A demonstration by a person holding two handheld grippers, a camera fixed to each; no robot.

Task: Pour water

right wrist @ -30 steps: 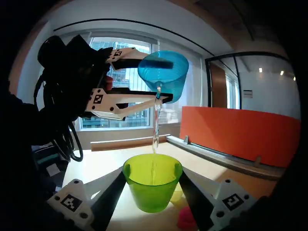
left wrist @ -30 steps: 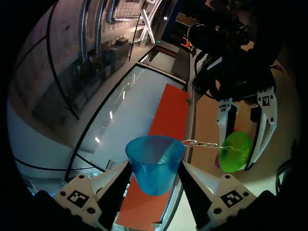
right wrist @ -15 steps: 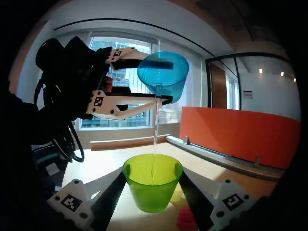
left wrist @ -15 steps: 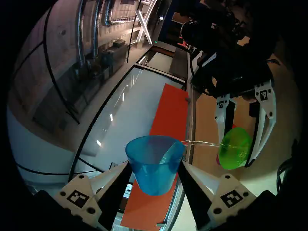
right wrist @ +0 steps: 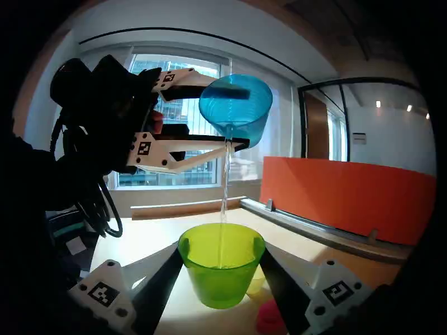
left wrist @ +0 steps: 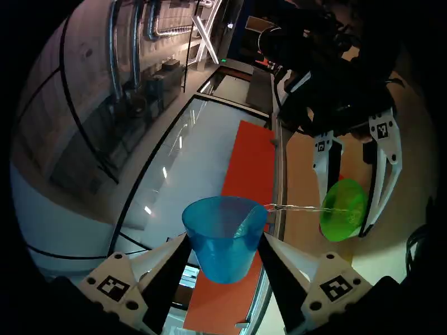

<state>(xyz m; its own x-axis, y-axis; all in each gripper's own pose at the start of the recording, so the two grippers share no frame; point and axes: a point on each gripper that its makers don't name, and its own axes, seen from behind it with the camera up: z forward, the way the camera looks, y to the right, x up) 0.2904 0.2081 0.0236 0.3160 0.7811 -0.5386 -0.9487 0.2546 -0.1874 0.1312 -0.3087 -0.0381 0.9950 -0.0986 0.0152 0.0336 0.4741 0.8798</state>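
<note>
While the left gripper [left wrist: 223,239] is clamping the tilted blue cup [left wrist: 224,258] between its fingers, water [right wrist: 224,184] is streaming into the green cup [right wrist: 220,276], which the right gripper [right wrist: 221,252] is pinching; pouring is under way; next, probably righting the blue cup.

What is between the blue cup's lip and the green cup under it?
A thin stream of water falls from the tilted blue cup into the green cup. The right gripper view shows this; around the stream is open air.

A pale table [right wrist: 151,237] bears a yellow cup [right wrist: 256,285] and a pink object [right wrist: 271,320].
</note>
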